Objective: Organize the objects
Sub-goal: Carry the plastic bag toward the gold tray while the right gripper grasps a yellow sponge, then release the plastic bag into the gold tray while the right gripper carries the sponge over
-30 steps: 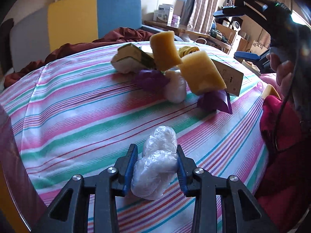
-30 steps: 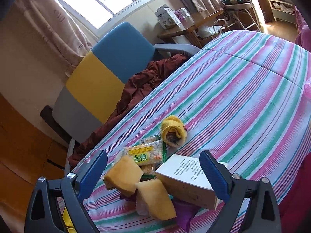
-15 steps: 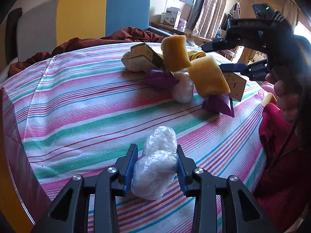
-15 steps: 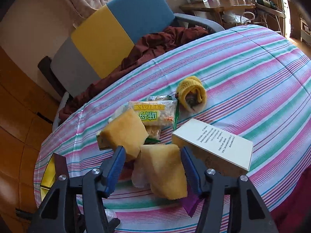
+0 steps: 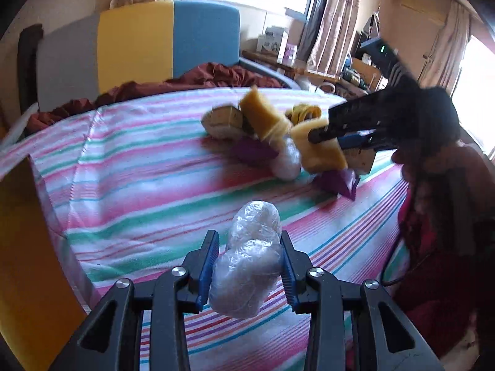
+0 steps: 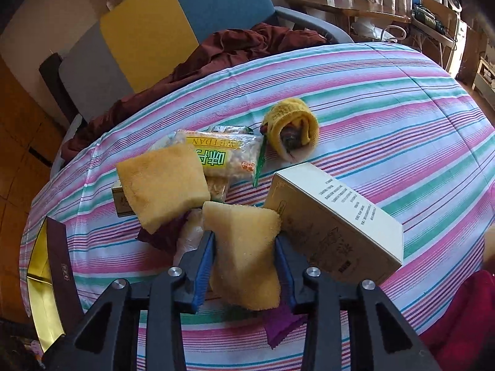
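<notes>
Right gripper now closing onto the near yellow sponge, where half a second ago its blue pads stood either side of it.

Left to right: gold-lined box lying open at the table edge; left gripper clamping the clear plastic-wrapped bundle over the striped tablecloth; second sponge resting on the snack packet; right gripper pinching the near sponge just beside the cream carton; rolled yellow cloth sitting behind.
</notes>
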Tool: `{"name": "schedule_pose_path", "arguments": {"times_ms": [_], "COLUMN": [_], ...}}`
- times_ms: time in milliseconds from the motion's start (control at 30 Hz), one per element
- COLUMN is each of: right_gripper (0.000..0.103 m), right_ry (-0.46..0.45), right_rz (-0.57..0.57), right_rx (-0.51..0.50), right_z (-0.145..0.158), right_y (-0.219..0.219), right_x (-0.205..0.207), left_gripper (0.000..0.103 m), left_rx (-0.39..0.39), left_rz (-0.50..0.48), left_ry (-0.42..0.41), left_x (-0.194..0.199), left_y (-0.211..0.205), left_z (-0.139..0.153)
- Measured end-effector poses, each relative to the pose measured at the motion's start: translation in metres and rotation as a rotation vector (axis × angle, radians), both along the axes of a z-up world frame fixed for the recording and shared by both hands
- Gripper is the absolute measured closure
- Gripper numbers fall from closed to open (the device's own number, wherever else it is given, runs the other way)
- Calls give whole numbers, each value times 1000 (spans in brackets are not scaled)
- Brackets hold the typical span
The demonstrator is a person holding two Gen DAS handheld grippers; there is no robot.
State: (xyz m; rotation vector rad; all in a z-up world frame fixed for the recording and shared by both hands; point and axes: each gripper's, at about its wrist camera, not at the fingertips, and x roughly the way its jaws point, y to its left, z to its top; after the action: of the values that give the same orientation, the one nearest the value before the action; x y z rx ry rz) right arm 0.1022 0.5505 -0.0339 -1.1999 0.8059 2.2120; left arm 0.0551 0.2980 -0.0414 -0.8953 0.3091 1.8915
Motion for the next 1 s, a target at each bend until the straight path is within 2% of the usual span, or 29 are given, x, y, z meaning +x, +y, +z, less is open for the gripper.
{"name": "schedule_pose_path", "arguments": {"times_ms": [133,267,467,667,900,1000], "right_gripper": [66,66,66,66,66,66], "right_ry": [30,68,154,177,188,206], "right_rz": [11,13,29,50,51,56], "right_rx": [20,55,142,174,186,198], "right_z": [7,17,36,41,42,45], "right_y": [-3,-6,-16,-20,-22,-24], "right_x": [1,1,5,2,3,3], "left_gripper": [65,65,65,64,64,64], "left_rx": [45,52,-8,-51,-148,-183], "left_rz": [90,250,513,721,862,909], "left_ry": [0,-37,-100,-174,-221,-214], "left_x": [-17,-50,-112,-172,-228,-243], "left_y": [-30,-78,-158,-224,-253,-260], "left_z": [26,38,30,20,-5,-13]}}
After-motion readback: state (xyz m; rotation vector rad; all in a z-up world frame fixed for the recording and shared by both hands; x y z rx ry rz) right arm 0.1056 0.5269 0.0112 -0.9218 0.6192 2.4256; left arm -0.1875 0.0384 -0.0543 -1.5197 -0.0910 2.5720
